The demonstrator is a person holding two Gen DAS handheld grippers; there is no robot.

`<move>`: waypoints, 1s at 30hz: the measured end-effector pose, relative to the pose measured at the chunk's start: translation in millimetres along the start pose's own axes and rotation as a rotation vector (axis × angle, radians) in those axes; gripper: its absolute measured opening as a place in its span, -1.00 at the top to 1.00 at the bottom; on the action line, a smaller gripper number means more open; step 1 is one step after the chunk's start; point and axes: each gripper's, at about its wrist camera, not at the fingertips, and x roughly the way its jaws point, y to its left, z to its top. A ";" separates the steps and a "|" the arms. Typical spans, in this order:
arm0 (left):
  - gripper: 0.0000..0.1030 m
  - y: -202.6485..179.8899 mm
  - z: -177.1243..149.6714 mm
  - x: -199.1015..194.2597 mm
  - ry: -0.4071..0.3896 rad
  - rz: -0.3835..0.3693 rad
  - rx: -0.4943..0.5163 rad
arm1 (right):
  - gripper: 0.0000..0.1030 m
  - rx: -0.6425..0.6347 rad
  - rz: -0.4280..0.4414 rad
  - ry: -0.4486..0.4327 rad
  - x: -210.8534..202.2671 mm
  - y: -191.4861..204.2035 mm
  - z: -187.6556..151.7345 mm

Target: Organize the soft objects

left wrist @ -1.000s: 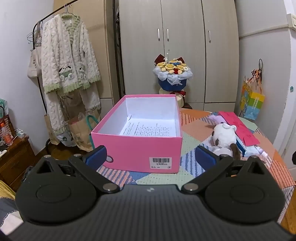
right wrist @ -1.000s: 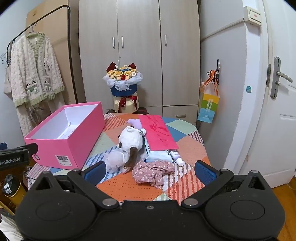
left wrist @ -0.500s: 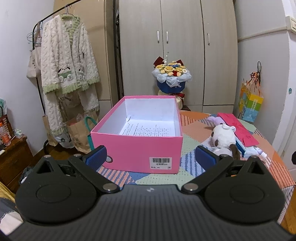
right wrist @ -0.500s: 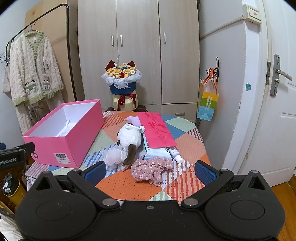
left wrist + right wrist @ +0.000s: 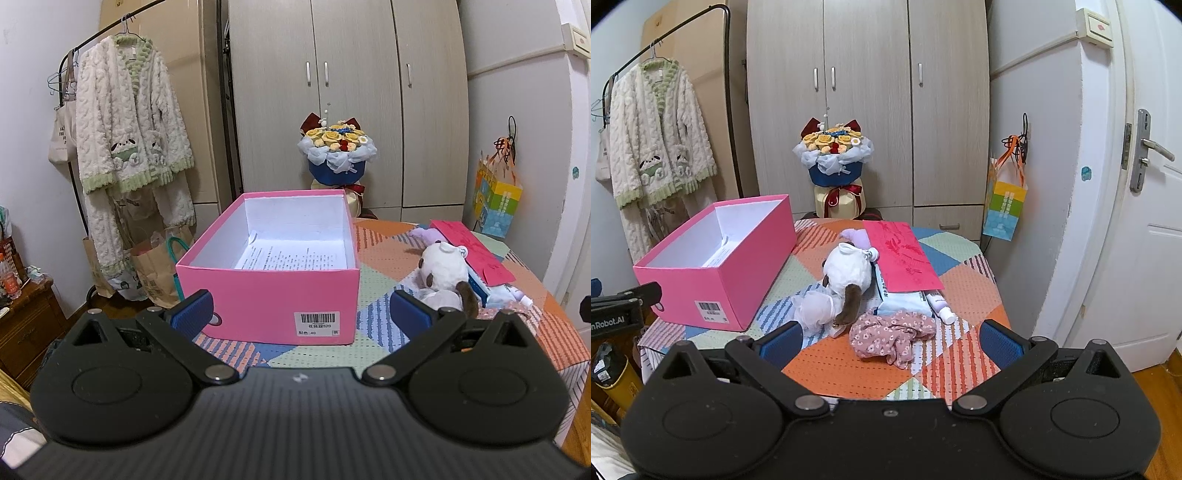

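We find the left gripper (image 5: 301, 309) spread wide and holding nothing. The pink shoebox (image 5: 280, 273) sits straight ahead of it, lid off, with a printed sheet on its floor. Beyond its right finger lies the white plush dog (image 5: 443, 271), clear of the box.

The right gripper (image 5: 891, 339) is likewise spread wide and empty. The shoebox (image 5: 716, 266) stands ahead of its left finger. Ahead, between its fingers, the plush dog (image 5: 847, 275) lies on the patchwork tablecloth (image 5: 964, 295). The crumpled floral cloth (image 5: 892, 332) lies nearest, just beyond the fingertips, touching the dog. A red envelope (image 5: 901, 258) and a white tube (image 5: 940, 306) lie further right.
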 end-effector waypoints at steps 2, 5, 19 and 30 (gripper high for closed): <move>-1.00 -0.4 -0.3 0.3 0.000 0.000 0.004 | -1.00 0.000 0.000 0.000 0.0 -0.2 -0.1; -1.00 -1.8 -1.9 1.2 0.004 -0.001 0.015 | -1.00 -0.001 -0.001 0.000 0.6 0.1 -0.4; -1.00 -6.1 -2.4 2.1 0.010 -0.009 0.041 | -1.00 -0.011 -0.019 0.002 3.0 1.7 -2.5; -1.00 -7.0 -1.9 0.6 0.008 -0.015 0.039 | -1.00 -0.009 0.000 -0.004 2.1 -1.5 -3.5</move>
